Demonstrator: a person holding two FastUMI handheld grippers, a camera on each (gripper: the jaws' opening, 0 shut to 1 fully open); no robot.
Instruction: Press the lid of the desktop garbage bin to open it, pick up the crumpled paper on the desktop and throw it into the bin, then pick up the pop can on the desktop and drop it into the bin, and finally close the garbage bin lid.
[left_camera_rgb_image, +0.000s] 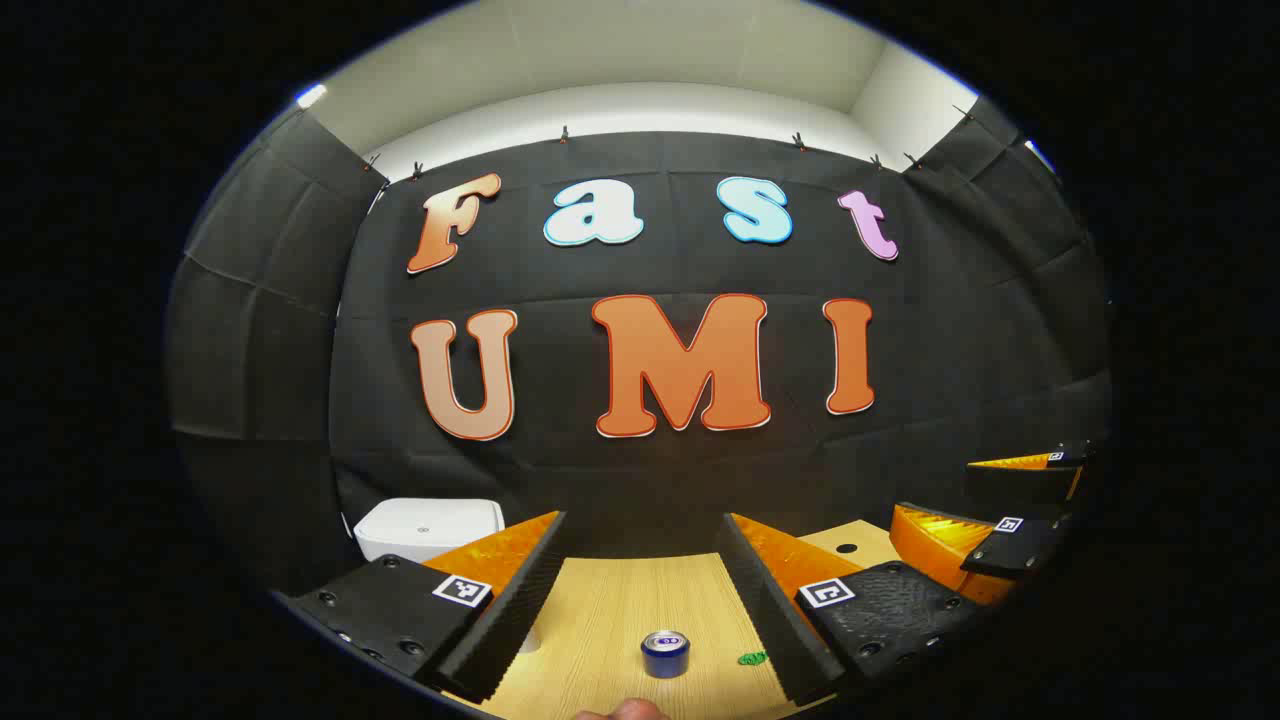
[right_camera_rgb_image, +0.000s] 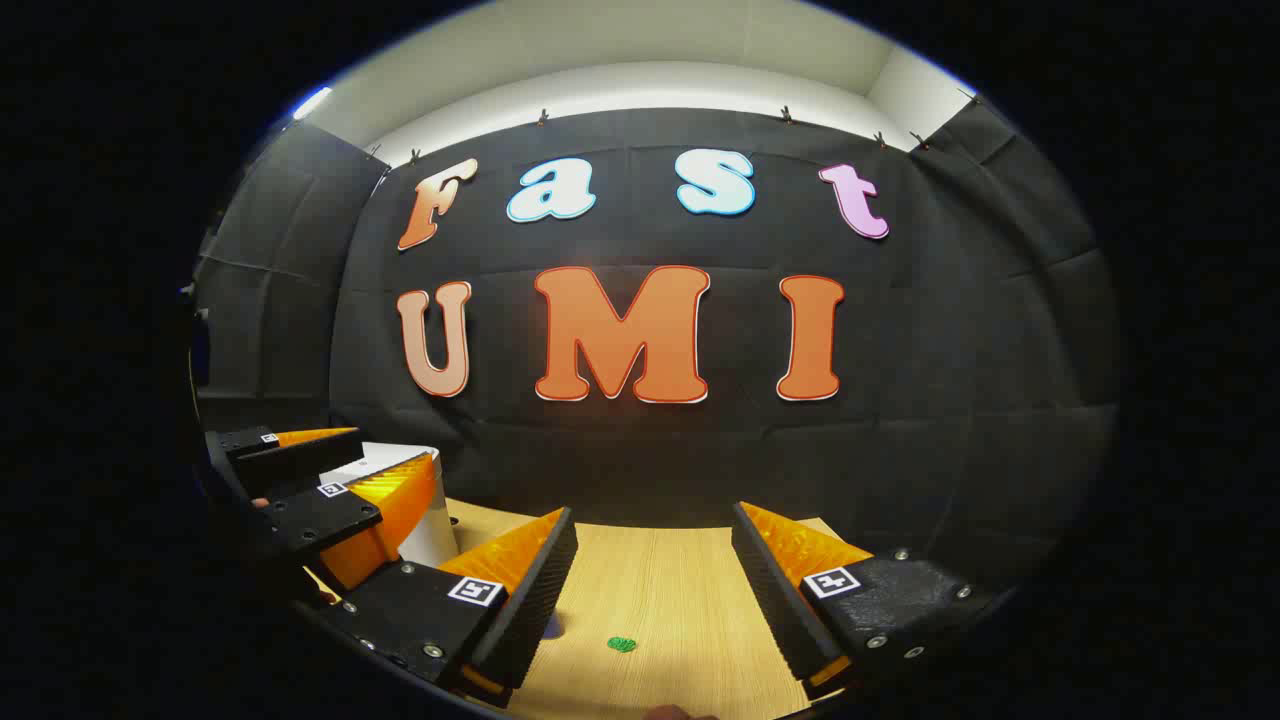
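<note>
The white bin (left_camera_rgb_image: 430, 528) stands at the back left of the wooden table, its lid down. A blue pop can (left_camera_rgb_image: 665, 653) stands upright on the table, below the gap between the fingers of my left gripper (left_camera_rgb_image: 643, 520), which is open and holds nothing. A small white bit (left_camera_rgb_image: 528, 640) peeks out beside its left finger; I cannot tell whether it is the crumpled paper. My right gripper (right_camera_rgb_image: 653, 512) is open too and holds nothing. In the right gripper view the left gripper (right_camera_rgb_image: 392, 447) hangs in front of the bin (right_camera_rgb_image: 425, 535), and the can (right_camera_rgb_image: 550, 628) is mostly hidden by a finger.
A small green scrap (left_camera_rgb_image: 752, 657) lies on the table (left_camera_rgb_image: 610, 610) right of the can, also seen as the green scrap (right_camera_rgb_image: 622, 645). The table has a round hole (left_camera_rgb_image: 846, 548) at the back right. The right gripper (left_camera_rgb_image: 935, 488) hovers at the right, open. A fingertip (left_camera_rgb_image: 622, 710) shows at the bottom edge.
</note>
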